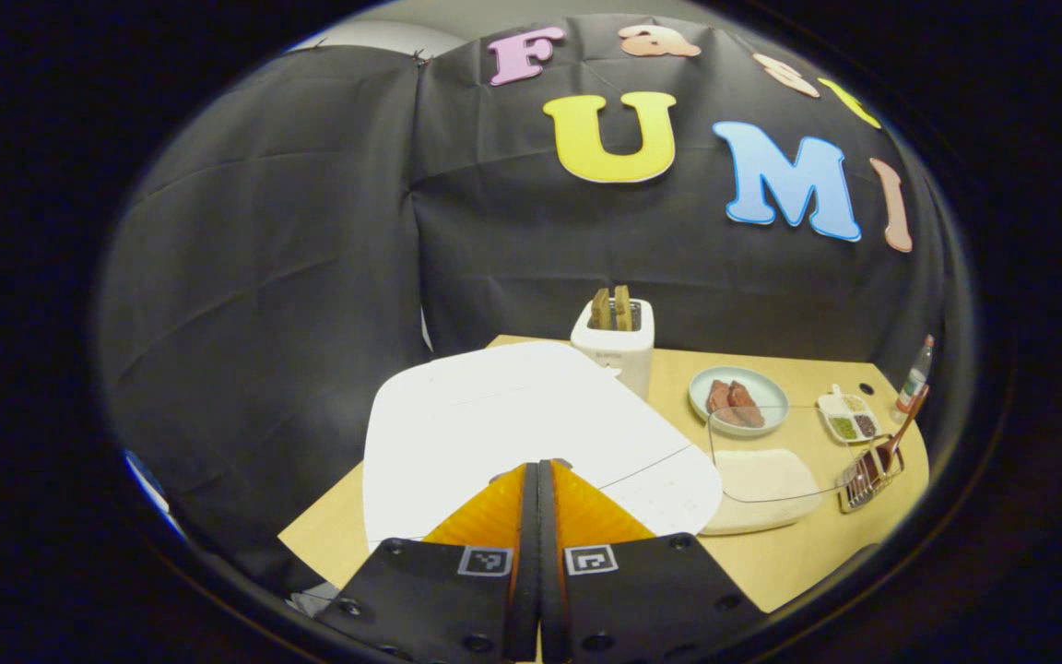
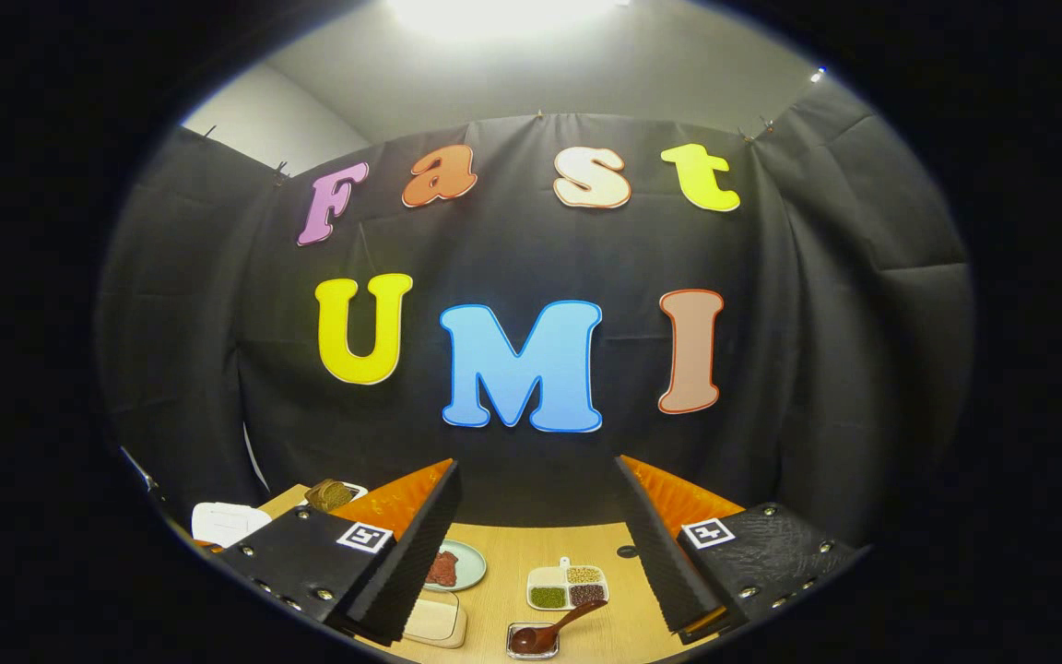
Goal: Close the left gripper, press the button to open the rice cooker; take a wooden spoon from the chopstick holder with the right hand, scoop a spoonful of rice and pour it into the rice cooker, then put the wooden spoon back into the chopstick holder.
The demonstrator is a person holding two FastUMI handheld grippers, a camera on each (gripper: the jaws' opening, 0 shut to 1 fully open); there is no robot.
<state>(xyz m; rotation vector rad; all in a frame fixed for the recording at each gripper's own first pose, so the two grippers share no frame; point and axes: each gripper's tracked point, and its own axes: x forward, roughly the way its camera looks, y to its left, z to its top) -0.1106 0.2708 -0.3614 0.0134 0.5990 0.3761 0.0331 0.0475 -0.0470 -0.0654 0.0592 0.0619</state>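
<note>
Your right gripper (image 2: pixel 536 553) hovers with jaws spread wide above the desk (image 2: pixel 503 576); below, the wooden spoon (image 2: pixel 551 631) leans in what looks like the chopstick holder (image 2: pixel 532 651).

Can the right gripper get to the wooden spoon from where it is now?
Probably yes. The right gripper is open, and the wooden spoon sits in the chopstick holder right below the gap between its fingers, handle leaning up. Nothing stands between them on the table.

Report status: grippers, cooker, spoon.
Left gripper shut, over the cooker; lid down. Right gripper open, empty, above the table. Spoon in holder. Nothing in the way.
</note>
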